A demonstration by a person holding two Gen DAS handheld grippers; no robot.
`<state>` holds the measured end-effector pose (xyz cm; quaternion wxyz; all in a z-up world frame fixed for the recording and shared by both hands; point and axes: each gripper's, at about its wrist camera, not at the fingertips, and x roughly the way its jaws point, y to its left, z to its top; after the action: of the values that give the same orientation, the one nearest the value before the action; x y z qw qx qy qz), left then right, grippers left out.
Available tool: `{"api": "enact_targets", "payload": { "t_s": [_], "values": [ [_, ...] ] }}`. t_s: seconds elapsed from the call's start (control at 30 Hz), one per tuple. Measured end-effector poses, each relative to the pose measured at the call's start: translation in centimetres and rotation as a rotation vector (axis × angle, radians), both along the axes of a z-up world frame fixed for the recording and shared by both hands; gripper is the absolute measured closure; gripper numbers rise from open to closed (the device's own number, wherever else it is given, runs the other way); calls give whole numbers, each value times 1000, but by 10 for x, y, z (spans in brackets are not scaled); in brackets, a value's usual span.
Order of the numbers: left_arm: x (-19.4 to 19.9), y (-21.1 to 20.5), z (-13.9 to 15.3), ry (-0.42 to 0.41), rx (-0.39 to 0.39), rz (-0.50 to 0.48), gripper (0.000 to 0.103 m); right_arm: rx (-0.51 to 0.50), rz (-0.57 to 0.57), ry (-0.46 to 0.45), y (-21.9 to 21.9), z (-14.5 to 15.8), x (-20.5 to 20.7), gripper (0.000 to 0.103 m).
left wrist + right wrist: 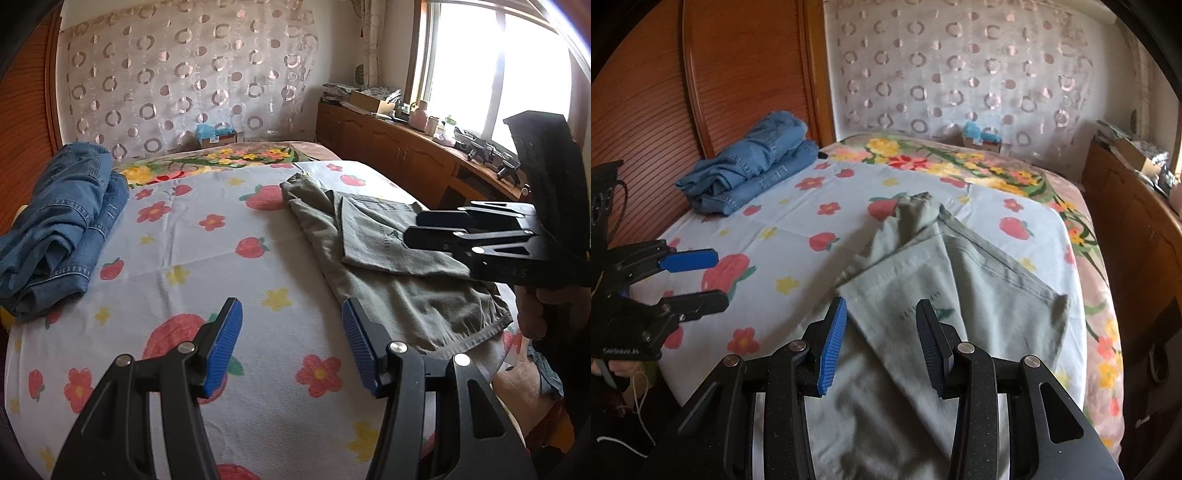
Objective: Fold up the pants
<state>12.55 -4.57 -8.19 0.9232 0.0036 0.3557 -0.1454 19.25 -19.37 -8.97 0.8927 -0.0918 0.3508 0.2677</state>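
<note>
Holding both grippers above the bed, we keep our left gripper (291, 343) spread wide over the strawberry sheet (207, 258), gripping nothing. Our right gripper (881, 343) is likewise parted and empty, hovering over the grey-green pants (945, 280), which lie partly folded on the sheet's right side. Farther back, folded jeans (753, 166) sit by the wooden headboard (738, 66).
</note>
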Motion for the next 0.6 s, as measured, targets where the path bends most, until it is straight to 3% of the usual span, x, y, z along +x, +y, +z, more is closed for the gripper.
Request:
{"api": "enact_targets", "payload": {
  "t_s": [0.6],
  "values": [
    [-2, 2, -14, 28, -10, 5, 47, -90, 75, 100, 41, -37, 30, 64]
  ]
}}
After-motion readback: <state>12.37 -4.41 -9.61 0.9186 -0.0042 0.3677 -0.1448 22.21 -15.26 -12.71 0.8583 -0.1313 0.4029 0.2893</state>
